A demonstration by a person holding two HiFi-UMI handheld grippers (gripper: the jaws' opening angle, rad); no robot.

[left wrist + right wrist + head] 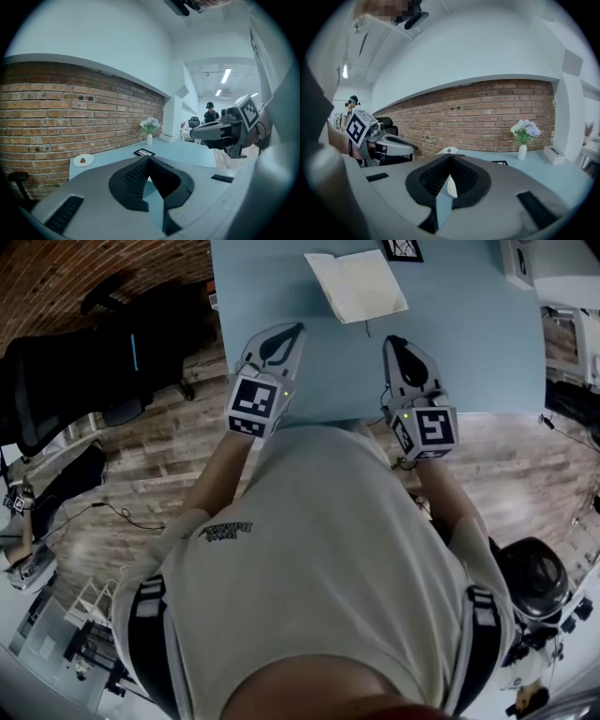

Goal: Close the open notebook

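- Head view: the notebook [356,285] lies cream face up on the light blue table [469,352], towards its far edge. From here I cannot tell whether it is open or shut
- Head view: the left gripper [296,328] and the right gripper [395,340] are side by side over the near part of the table. Both point towards the notebook and are well short of it. A white box [517,261] sits at the far right corner, and what it holds is not visible
- Left gripper view: this tool's jaws are pressed together at the tips with nothing between them. Beyond them a small white plate [83,160] holds one red item, and a white vase [149,139] holds pale flowers [150,124]. Both stand at the table's end by the brick wall [70,112]
- Right gripper view: this tool's jaws are likewise clenched tip to tip and empty. The vase with its flowers stands at the right. The plate sits just past the jaw tips, and what is on it is too small to make out
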